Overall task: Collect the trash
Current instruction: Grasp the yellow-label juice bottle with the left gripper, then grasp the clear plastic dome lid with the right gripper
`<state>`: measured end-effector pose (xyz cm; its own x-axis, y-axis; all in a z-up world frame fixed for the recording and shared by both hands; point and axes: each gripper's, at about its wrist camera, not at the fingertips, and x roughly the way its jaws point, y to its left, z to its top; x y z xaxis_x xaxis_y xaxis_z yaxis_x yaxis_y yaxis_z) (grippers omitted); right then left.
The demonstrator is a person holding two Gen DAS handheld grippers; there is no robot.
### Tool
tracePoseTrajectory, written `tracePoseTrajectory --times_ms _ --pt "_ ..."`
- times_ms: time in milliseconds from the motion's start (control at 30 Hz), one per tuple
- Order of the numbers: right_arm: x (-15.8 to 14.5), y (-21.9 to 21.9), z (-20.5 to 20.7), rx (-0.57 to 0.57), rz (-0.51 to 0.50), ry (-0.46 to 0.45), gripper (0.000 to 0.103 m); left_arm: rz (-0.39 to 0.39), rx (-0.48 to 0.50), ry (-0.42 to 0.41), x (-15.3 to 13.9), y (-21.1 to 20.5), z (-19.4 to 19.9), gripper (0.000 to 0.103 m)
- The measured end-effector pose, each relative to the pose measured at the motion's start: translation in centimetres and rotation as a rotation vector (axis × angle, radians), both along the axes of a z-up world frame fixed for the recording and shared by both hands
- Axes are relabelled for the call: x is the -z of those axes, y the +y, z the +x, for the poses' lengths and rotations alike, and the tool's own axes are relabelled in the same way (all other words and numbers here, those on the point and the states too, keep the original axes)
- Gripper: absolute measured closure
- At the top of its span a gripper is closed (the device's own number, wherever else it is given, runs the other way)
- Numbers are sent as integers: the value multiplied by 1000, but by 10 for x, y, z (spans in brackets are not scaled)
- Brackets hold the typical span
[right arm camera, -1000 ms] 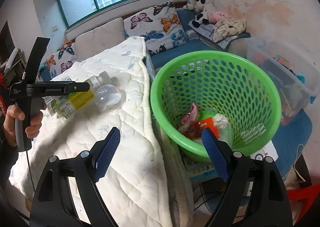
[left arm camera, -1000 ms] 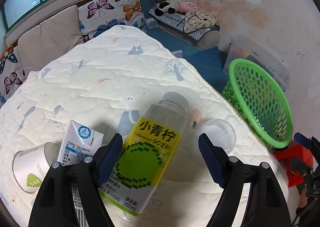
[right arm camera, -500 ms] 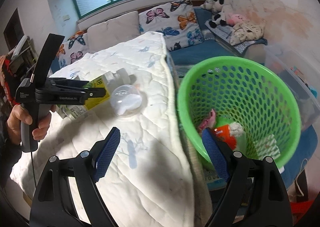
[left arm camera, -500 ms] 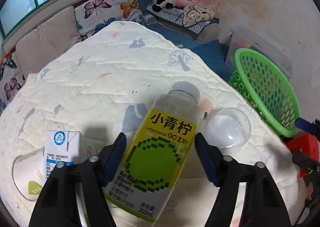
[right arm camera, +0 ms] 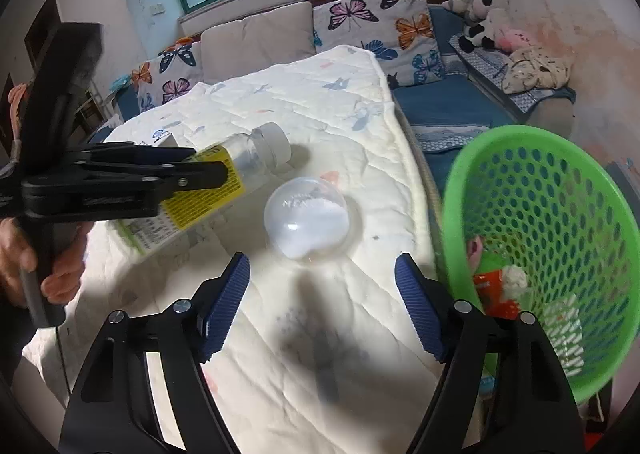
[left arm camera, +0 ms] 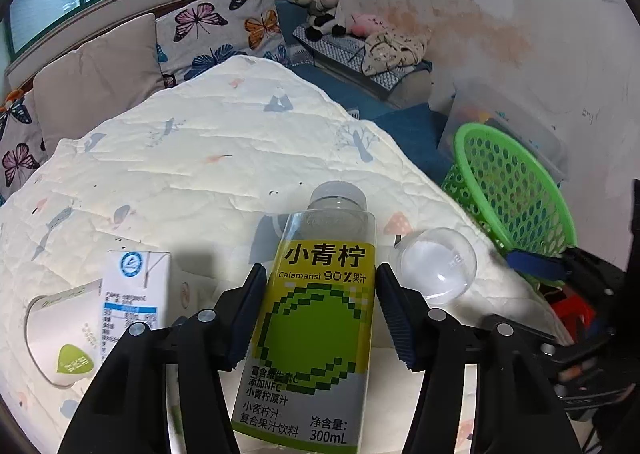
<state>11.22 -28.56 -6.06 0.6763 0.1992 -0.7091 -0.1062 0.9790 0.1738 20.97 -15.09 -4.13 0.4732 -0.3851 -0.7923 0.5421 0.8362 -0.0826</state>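
Note:
A clear juice bottle [left arm camera: 320, 318] with a yellow-green label lies on the white quilt; my left gripper [left arm camera: 320, 314] is shut on its body, pads touching both sides. It also shows in the right wrist view [right arm camera: 224, 190], lifted slightly at a tilt. A clear plastic dome lid [left arm camera: 438, 268] lies just right of the bottle. My right gripper [right arm camera: 322, 306] is open and empty, just short of the dome lid [right arm camera: 310, 220]. A green mesh basket [right arm camera: 552, 238] holding some trash stands off the bed's right edge.
A milk carton [left arm camera: 134, 294] and a paper cup [left arm camera: 60, 342] lie left of the bottle. The quilt [left arm camera: 200, 158] edge drops off toward the basket [left arm camera: 508, 190]. Butterfly cushions [right arm camera: 372, 22], plush toys [left arm camera: 324, 6] and a clear storage box [left arm camera: 512, 122] line the back and right.
My left gripper moved forward over the bottle and closed on it. My right gripper swung left from the basket toward the dome lid, staying open.

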Motion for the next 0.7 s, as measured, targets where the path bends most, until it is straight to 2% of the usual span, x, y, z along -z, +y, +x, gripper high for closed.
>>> tracePoseTrajectory --times_ms 267,367,500,700 --pt "10 8 27 -2 12 22 33 -59 -8 0 -11 10 -5 49" --pt "15 14 31 -5 10 31 38 -67 -7 -5 -14 12 -7 49" --pt "16 16 35 8 4 30 44 -80 -10 -1 -17 14 -9 49" --pt "11 11 28 16 2 15 44 -87 -5 -5 -20 11 -12 49"
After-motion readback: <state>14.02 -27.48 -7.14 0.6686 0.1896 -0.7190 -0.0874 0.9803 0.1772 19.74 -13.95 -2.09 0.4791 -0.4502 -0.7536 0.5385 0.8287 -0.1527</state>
